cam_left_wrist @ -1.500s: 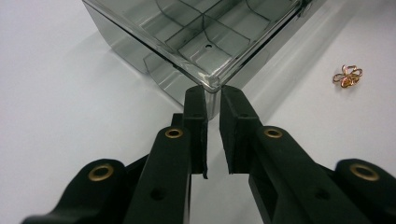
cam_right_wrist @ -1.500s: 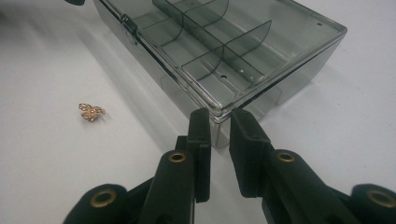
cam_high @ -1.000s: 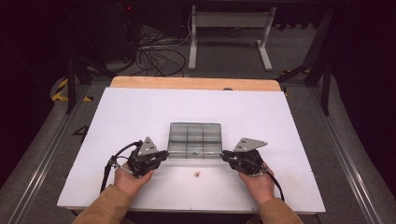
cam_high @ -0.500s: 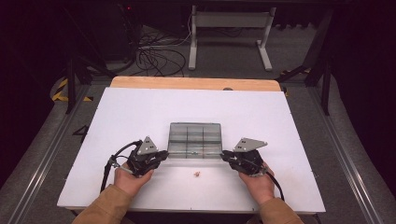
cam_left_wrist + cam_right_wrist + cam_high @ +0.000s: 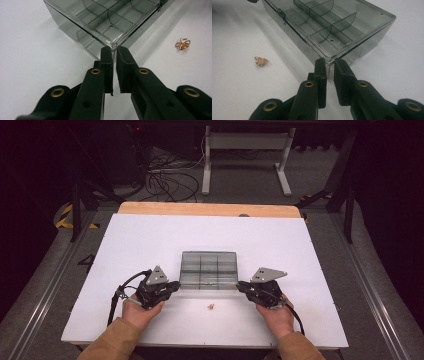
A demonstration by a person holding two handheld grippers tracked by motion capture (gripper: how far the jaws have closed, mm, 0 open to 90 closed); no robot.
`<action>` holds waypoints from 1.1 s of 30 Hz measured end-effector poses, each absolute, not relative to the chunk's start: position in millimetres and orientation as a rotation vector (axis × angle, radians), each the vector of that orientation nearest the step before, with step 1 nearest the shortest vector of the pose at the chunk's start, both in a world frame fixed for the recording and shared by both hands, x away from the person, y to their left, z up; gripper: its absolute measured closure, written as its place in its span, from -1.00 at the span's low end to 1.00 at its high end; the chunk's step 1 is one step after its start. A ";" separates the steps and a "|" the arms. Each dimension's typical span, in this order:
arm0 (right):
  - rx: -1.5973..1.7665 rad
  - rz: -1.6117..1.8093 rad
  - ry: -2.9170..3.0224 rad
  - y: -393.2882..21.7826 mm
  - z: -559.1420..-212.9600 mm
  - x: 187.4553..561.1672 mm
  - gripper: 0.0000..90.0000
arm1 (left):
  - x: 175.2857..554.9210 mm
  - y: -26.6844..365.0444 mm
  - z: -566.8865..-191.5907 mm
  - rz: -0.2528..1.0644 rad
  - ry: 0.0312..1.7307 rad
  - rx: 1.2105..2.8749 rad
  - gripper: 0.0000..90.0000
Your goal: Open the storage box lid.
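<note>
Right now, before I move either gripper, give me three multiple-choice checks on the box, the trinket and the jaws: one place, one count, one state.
1. Where does the trinket lie?
A. inside the box
B. on the table, on the near side of the box
C. between the left jaws

2. How many compartments does the box have?
A. six
B. four
C. nine

3. How do the jaws stand?
A. both wide open
B. both nearly closed, tips at the box's near corners
C. one holding the trinket

Answers:
B, the trinket rests on the table between the left gripper and right gripper.
A, the box shows a three-by-two grid.
B, only a thin gap shows.
</note>
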State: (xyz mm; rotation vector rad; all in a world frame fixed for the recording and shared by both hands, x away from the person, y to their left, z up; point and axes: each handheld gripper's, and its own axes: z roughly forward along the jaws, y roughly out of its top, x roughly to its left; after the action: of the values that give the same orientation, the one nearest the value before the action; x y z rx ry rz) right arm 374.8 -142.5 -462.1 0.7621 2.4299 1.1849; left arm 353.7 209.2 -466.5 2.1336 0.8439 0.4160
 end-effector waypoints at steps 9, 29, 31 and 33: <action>0.731 1.227 2.445 -140.8 -462.1 374.4 1.00 | 352.1 208.0 -465.3 0.423 0.827 2.128 0.87; 0.747 1.254 2.379 -147.4 -453.2 374.3 0.76 | 351.4 212.5 -455.9 0.433 0.810 2.052 0.92; 0.749 1.259 2.375 -147.8 -453.0 374.6 0.58 | 351.0 212.6 -455.3 0.429 0.811 2.046 0.92; 0.777 1.270 2.389 -147.8 -453.2 377.1 0.36 | 350.9 212.9 -454.5 0.433 0.812 2.042 0.92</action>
State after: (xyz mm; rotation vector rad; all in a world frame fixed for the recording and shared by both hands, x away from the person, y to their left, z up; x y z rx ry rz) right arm 377.1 -147.8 -453.2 0.7775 2.3894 1.2702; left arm 350.9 212.9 -454.5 2.0417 0.8122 0.4330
